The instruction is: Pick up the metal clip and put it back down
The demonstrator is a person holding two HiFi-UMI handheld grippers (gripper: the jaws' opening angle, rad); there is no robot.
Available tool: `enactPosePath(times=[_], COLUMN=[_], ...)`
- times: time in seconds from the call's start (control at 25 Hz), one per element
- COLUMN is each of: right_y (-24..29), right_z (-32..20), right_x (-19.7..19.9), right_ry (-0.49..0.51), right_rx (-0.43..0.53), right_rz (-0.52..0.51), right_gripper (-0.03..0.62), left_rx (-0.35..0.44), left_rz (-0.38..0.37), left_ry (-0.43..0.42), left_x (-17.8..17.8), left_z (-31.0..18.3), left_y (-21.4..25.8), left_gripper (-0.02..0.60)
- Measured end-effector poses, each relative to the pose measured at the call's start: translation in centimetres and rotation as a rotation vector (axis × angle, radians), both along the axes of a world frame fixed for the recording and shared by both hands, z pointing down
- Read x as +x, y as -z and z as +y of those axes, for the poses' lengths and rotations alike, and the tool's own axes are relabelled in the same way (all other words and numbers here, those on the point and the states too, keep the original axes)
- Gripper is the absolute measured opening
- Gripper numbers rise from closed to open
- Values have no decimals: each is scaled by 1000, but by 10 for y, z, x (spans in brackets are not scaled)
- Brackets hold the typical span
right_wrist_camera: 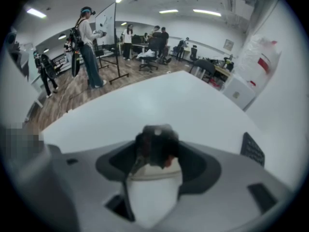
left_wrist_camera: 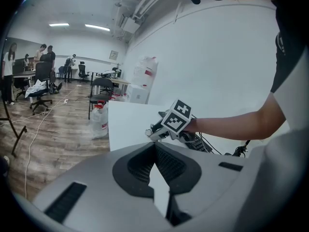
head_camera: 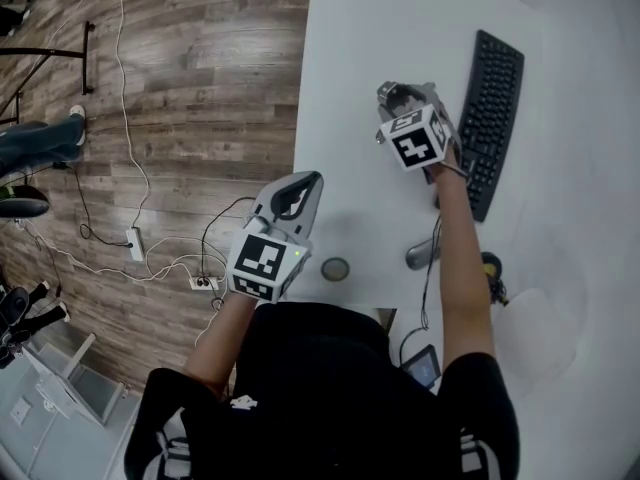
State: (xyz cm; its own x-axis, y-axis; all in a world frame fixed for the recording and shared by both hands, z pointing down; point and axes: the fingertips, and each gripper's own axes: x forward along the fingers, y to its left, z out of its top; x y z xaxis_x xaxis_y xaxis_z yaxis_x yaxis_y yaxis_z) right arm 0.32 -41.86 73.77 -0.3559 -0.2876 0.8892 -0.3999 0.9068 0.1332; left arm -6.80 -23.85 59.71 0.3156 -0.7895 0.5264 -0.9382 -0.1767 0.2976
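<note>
White tabletop [head_camera: 370, 28] is spread across the upper middle of the head view, and wood-plank floor [head_camera: 200, 68], strewn with cables [head_camera: 130, 138], is seen to its left. Over the tabletop the right gripper [head_camera: 403, 96] is held out just beside the black keyboard [head_camera: 492, 118], and the metal clip [head_camera: 392, 94] is caught at its tips. The left gripper [head_camera: 308, 182] is held at the tabletop's near-left edge, well apart from the clip. A small round object [head_camera: 335, 268] is seen lying near the front edge, and a grey mouse-like shape [head_camera: 420, 255] is seen farther right.

Over to the left gripper view: the ribbed dark pads [left_wrist_camera: 176, 166] are pressed together at the tips, and nothing is gripped between them. Beyond them the right gripper is picked up over the tabletop, its marker cube [left_wrist_camera: 177, 121] turned toward the camera.

Now the right gripper view: the jaws are clamped on the metal clip, shown as a dark, blurred shape with a small reddish spot at its lower edge. The clip is framed against the white tabletop behind it, though whether it is touching the surface cannot be settled. A corner of the keyboard is caught at the right. People [right_wrist_camera: 89, 47] and office chairs [right_wrist_camera: 149, 62] are seen far back in the room.
</note>
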Motion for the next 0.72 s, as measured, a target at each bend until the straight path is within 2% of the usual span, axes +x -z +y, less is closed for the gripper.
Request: enactPosePath(times=[0.44, 0.72], right_y=[25, 68], right_z=[24, 48], right_x=[-3, -4], right_ry=[-9, -82], right_rx=[20, 68], right_rz=[-41, -152], right_gripper=[285, 285], left_rx=[47, 105], left_rz=[-8, -30], left_ry=[-12, -25], left_x=[-8, -14], left_z=[2, 4], left_y=[21, 47], left_gripper=[25, 25])
